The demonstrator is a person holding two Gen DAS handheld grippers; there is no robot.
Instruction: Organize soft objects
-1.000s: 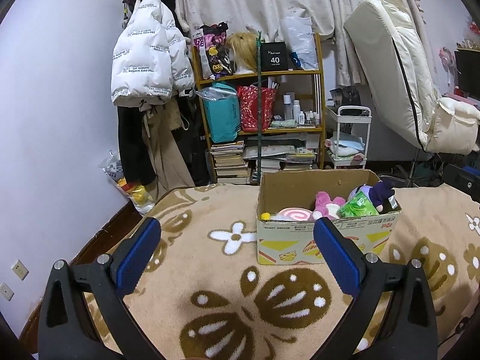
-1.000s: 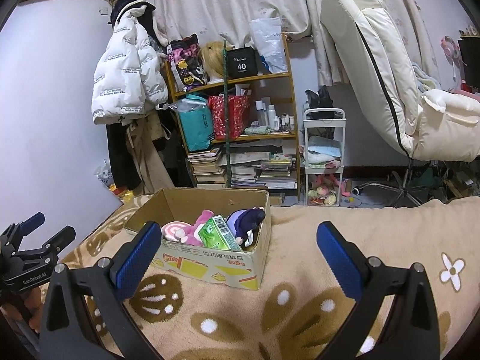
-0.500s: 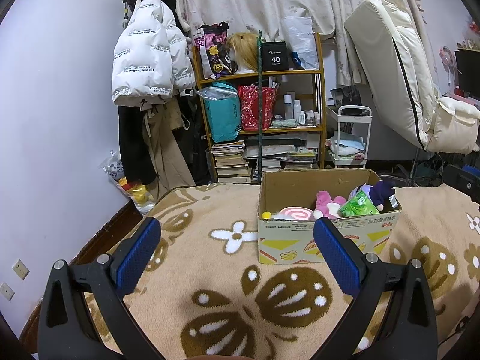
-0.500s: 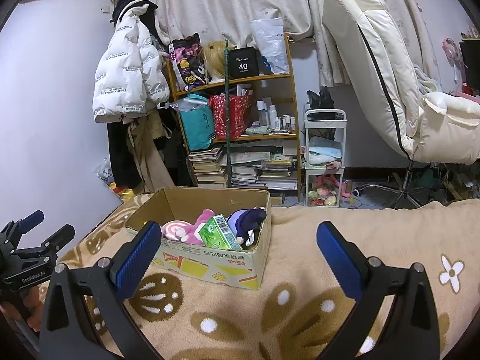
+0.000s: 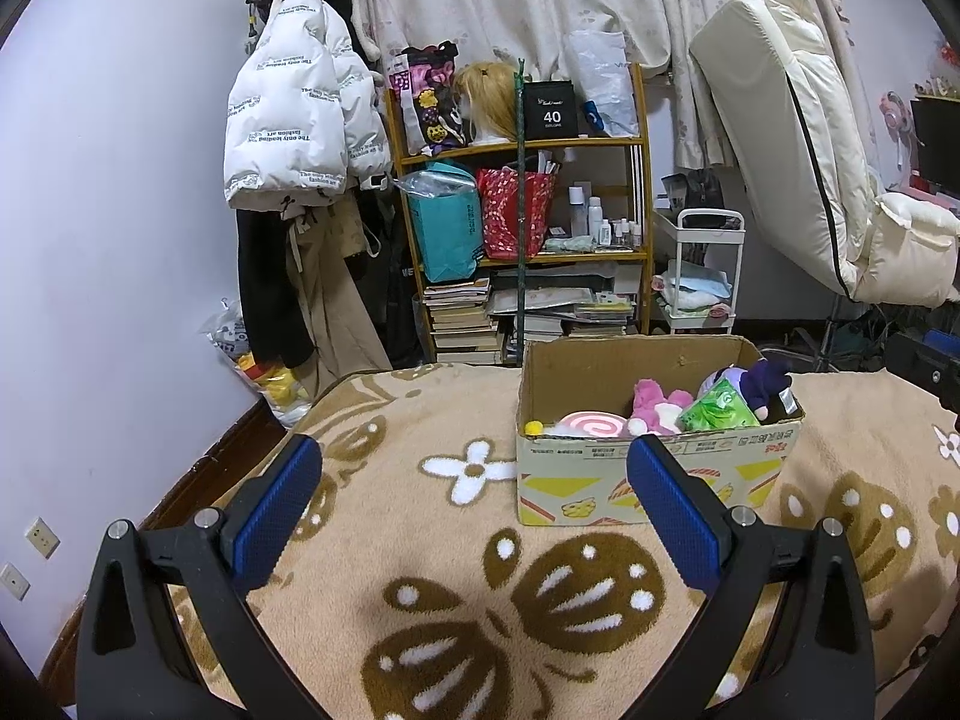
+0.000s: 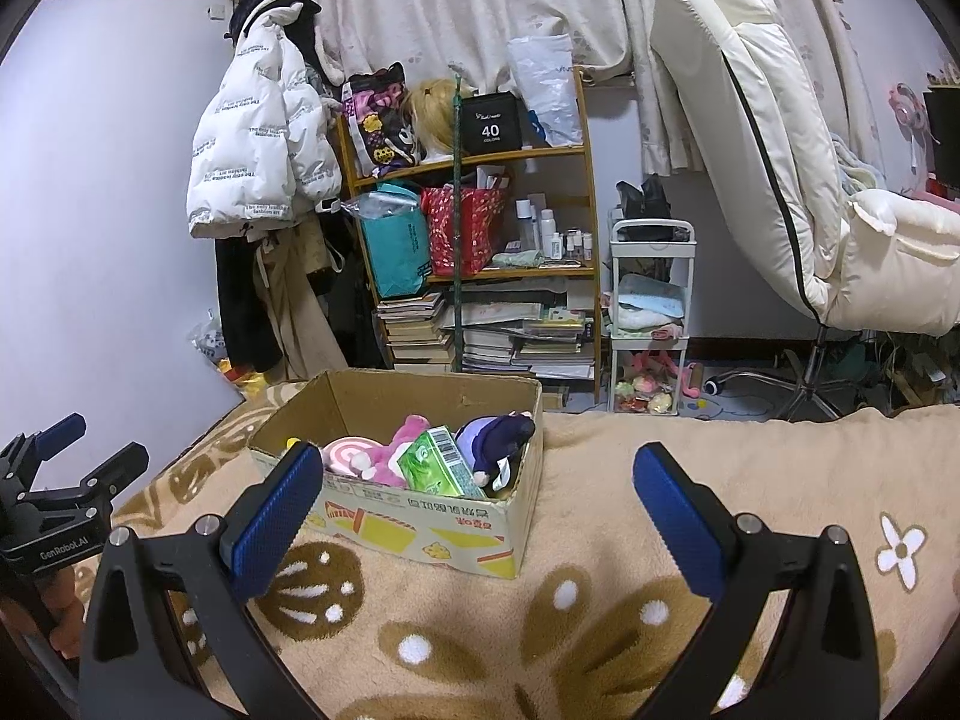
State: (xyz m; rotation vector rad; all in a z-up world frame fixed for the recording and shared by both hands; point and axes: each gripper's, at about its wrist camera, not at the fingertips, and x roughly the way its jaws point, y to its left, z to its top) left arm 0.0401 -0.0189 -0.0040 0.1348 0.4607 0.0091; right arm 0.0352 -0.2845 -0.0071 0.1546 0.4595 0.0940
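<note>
A cardboard box (image 5: 654,483) (image 6: 420,531) stands on the tan flower-patterned blanket (image 5: 456,588). It holds a pink swirl cushion (image 5: 591,425), a pink plush (image 5: 654,402) (image 6: 396,450), a green tissue pack (image 5: 717,411) (image 6: 441,462) and a dark purple plush (image 5: 762,381) (image 6: 495,438). My left gripper (image 5: 474,492) is open and empty, in front of and left of the box. My right gripper (image 6: 474,498) is open and empty, in front of the box's right end. The left gripper also shows at the left edge of the right wrist view (image 6: 60,480).
A wooden shelf (image 5: 522,228) with bags and books stands behind the bed, with hanging coats (image 5: 300,132) to its left. A white trolley (image 6: 651,312) and a cream reclining chair (image 6: 780,150) stand to the right. The bed's edge (image 5: 198,480) drops off at left.
Both views have shifted only very slightly. The grippers stay open and the box and its contents have not moved.
</note>
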